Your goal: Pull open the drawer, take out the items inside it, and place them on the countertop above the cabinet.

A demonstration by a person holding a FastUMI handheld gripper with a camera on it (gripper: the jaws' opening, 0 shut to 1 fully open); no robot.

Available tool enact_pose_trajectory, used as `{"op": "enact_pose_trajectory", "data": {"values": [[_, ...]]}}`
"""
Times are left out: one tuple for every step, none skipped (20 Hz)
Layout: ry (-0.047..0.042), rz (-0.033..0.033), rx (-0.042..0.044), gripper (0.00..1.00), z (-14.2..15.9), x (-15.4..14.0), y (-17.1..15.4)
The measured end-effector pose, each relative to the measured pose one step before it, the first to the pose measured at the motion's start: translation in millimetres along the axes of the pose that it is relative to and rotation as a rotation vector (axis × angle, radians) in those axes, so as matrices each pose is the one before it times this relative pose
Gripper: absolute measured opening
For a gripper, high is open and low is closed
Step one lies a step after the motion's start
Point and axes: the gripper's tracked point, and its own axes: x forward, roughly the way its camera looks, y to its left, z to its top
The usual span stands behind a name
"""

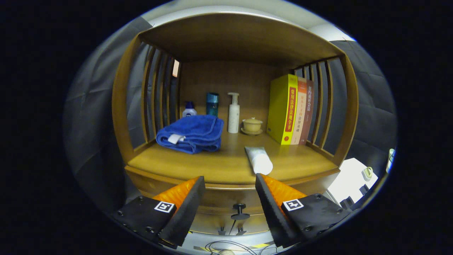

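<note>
My gripper [230, 180] is open, its fingers spread wide with nothing between them, held in front of a wooden cabinet's countertop [219, 164]. A white tube [259, 160] lies on the countertop just beyond the right finger, near the front edge. Below the countertop, between my fingers, the drawer front [226, 205] shows with a small dark knob [239, 207]. The drawer looks closed; its inside is hidden.
On the countertop sit a folded blue towel [193, 134], a small white bottle [189, 109], a teal bottle [212, 103], a white pump bottle [233, 113], a lidded cup on a saucer [252, 125] and upright books [290, 109]. Slatted wooden sides enclose the shelf.
</note>
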Motion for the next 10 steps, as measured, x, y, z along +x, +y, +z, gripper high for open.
{"op": "enact_pose_trajectory", "data": {"values": [[-0.01447,-0.00190,0.00707,0.96,18.78,-5.64,-2.79],[-0.01694,-0.00139,0.00183,0.96,19.57,-6.63,-1.05],[-0.01763,0.00024,-0.00249,0.96,18.85,-6.48,-0.94],[-0.01736,-0.00053,-0.00453,0.96,19.46,-6.79,-1.70],[-0.02223,0.00017,-0.00568,0.96,19.69,-5.60,-1.09],[-0.02359,-0.00020,-0.00462,0.96,18.28,-5.45,-0.76],[-0.02332,0.00064,-0.00144,0.96,19.11,-5.51,-0.78],[-0.02176,-0.00297,0.00256,0.96,15.06,-5.15,-1.00],[-0.01740,-0.00291,0.00507,0.96,13.44,-3.43,-1.12],[-0.01010,-0.00176,0.00123,0.96,13.81,-3.66,-0.92]]}}
